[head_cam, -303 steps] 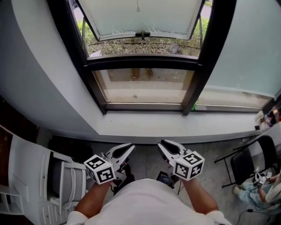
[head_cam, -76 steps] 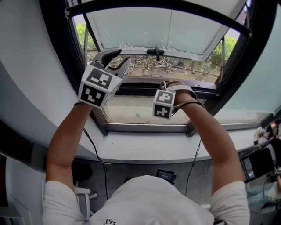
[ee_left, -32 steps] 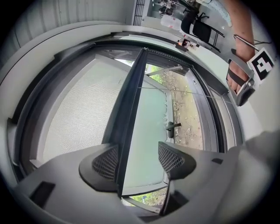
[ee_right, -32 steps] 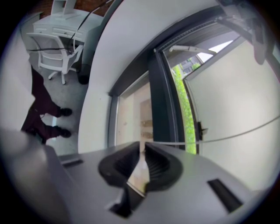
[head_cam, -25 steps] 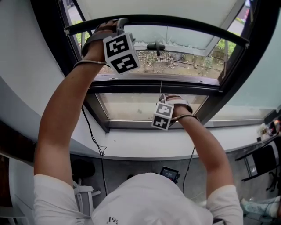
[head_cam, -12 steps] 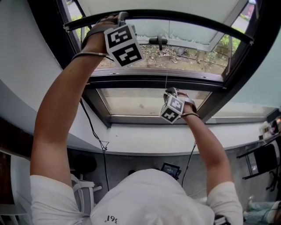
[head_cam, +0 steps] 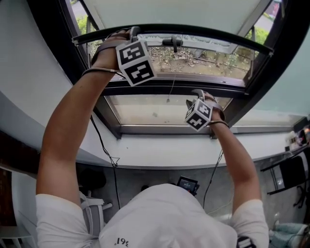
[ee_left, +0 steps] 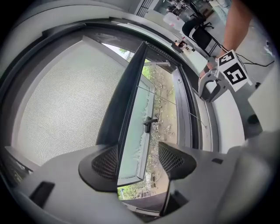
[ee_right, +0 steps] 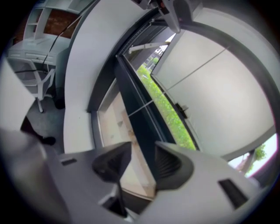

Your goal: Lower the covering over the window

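Note:
The roller blind (head_cam: 169, 9) hangs over the upper part of the window, and its black bottom bar (head_cam: 218, 35) arcs across the top of the head view. My left gripper (head_cam: 127, 33) is raised to the bar's left end. In the left gripper view the bar (ee_left: 127, 100) runs between the jaws of the left gripper (ee_left: 139, 157) and lies against one finger (ee_left: 105, 164); daylight shows beside the other, so it stands open. My right gripper (head_cam: 198, 93) is lower, in front of the fixed pane. Its jaws have just been opening, with nothing between them. The thin pull cord (head_cam: 169, 92) hangs free to its left.
Behind the blind the window sash (head_cam: 203, 46) is tilted outward, with plants and soil outside. A white sill (head_cam: 160, 150) runs below the black frame. A black folding chair (head_cam: 290, 174) stands at the right, and a cable hangs down at the left (head_cam: 104, 145).
The right gripper has let go of the cord and moved to the right, its cube rolled. The left hand and the bar have come down a little.

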### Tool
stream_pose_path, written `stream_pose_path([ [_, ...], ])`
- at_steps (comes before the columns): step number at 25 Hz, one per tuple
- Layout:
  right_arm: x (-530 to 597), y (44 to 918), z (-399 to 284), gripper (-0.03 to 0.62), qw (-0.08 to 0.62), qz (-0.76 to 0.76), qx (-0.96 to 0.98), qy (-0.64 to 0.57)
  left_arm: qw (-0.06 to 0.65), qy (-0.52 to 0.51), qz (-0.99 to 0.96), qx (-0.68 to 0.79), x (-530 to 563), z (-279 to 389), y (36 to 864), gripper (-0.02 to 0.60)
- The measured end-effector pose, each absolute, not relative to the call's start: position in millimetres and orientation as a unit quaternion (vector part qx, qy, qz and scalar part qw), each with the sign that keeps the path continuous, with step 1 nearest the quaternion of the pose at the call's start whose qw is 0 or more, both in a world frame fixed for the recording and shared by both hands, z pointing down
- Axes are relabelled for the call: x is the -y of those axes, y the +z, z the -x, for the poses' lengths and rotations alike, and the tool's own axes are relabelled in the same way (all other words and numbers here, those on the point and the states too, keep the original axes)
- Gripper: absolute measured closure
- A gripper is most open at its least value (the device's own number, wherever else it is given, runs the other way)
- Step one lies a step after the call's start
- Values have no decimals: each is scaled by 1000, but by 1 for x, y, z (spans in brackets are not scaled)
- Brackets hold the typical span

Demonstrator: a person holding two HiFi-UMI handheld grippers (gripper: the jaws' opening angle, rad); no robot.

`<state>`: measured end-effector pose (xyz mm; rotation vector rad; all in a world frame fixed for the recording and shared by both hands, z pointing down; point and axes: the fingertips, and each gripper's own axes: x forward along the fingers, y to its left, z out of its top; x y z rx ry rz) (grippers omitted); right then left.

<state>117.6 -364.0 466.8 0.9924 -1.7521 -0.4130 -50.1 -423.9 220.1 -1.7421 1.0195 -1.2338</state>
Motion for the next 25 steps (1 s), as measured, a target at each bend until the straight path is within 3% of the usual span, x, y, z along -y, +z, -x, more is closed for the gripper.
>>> stream_pose_path([
  [12, 376, 325, -135, 442, 443, -504, 662, -335, 370, -486, 684, -397, 420, 50, 226, 302],
  [18, 382, 230, -135, 497, 394, -551, 596, -432, 363, -493, 687, -391, 418, 51, 238, 302],
  [25, 410, 214, -149, 497, 466, -527, 555, -445, 343, -500, 699, -379, 418, 49, 261, 302],
])
